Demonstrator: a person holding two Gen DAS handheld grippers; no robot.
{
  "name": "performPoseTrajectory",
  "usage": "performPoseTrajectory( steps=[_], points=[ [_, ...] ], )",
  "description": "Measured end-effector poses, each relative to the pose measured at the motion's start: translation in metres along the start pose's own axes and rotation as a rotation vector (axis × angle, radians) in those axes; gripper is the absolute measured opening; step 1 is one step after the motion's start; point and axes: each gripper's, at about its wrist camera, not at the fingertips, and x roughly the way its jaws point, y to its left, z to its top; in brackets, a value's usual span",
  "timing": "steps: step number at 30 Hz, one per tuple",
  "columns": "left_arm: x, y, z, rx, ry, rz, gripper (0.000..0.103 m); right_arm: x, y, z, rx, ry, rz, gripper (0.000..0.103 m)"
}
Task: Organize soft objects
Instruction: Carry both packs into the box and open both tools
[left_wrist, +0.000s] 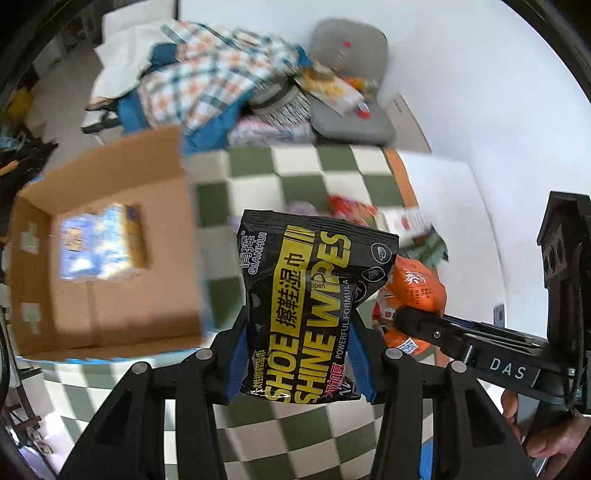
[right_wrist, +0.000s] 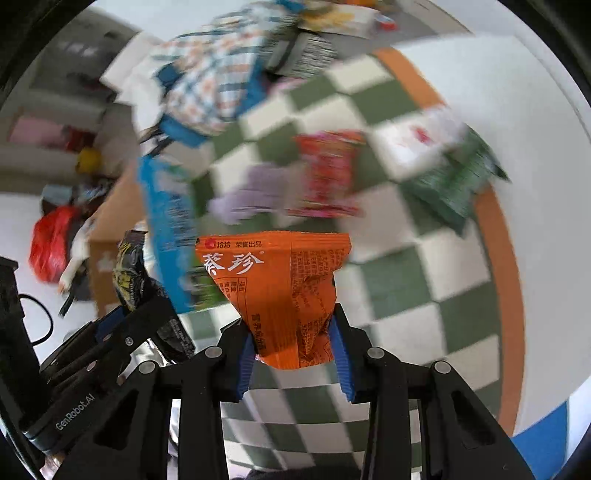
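Black shoe-wipes pack (left_wrist: 299, 314) upright, orange snack packet (right_wrist: 280, 295) pinched, both aloft

The shoe wipes pack (left_wrist: 306, 295) is glossy black plastic film; the orange snack packet (right_wrist: 284, 291) is crinkled shiny foil-like plastic; the cardboard box (left_wrist: 110, 266) is matt brown.

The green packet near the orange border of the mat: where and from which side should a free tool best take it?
Probably from above, pinching the near short edge of the green packet. It lies flat and apart from the red packet, so only thin edges offer a hold. The picture is blurred, so a seam cannot be made out.
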Motion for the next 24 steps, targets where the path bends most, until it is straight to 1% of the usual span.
performPoseTrajectory(
  steps=[1,2,5,6,7,8,9,10,11,12,14,15,16,19,21,22,24],
  points=[
    [-0.008,0.014,0.005,-0.013,-0.016,0.006,0.045,-0.002,0.011,0.0,-0.019,-0.002,0.01,0.039],
    [-0.02,0.03,0.007,-0.026,-0.033,0.018,0.045,-0.004,0.032,0.002,-0.055,-0.003,0.023,0.039],
    [-0.038,0.07,0.012,-0.057,-0.064,0.061,0.045,0.001,0.094,0.007,-0.14,-0.001,0.039,0.039],
    [-0.044,0.093,0.015,-0.078,-0.075,0.083,0.045,0.006,0.117,0.01,-0.17,0.0,0.038,0.039],
    [-0.048,0.11,0.018,-0.093,-0.079,0.102,0.045,0.008,0.13,0.012,-0.186,0.001,0.037,0.039],
    [-0.047,0.122,0.019,-0.102,-0.08,0.118,0.045,0.015,0.152,0.016,-0.212,0.004,0.034,0.039],
    [-0.048,0.147,0.024,-0.124,-0.078,0.143,0.045,0.02,0.164,0.019,-0.223,0.005,0.029,0.039],
    [-0.049,0.163,0.026,-0.136,-0.073,0.156,0.045,0.028,0.181,0.023,-0.24,0.007,0.019,0.039],
    [-0.048,0.179,0.029,-0.149,-0.067,0.172,0.045,0.037,0.2,0.028,-0.263,0.009,-0.003,0.039],
    [-0.043,0.203,0.036,-0.165,-0.054,0.196,0.045,0.047,0.216,0.033,-0.283,0.009,-0.029,0.039],
    [-0.035,0.231,0.043,-0.191,-0.037,0.216,0.045,0.062,0.24,0.04,-0.306,0.015,-0.07,0.039],
    [-0.027,0.252,0.049,-0.21,-0.019,0.226,0.045,0.071,0.25,0.045,-0.313,0.023,-0.086,0.039],
    [-0.022,0.263,0.053,-0.221,-0.009,0.232,0.045,0.083,0.264,0.051,-0.325,0.032,-0.114,0.039],
    [0.0,0.298,0.066,-0.249,0.036,0.246,0.045,0.106,0.286,0.061,-0.352,0.043,-0.179,0.039],
    [0.011,0.309,0.072,-0.254,0.063,0.248,0.045,0.127,0.3,0.068,-0.366,0.059,-0.228,0.039],
    [0.022,0.317,0.076,-0.253,0.087,0.254,0.045,0.136,0.304,0.072,-0.37,0.064,-0.247,0.039],
    [0.036,0.326,0.082,-0.244,0.11,0.271,0.045,0.148,0.309,0.077,-0.377,0.07,-0.281,0.039]
  ],
)
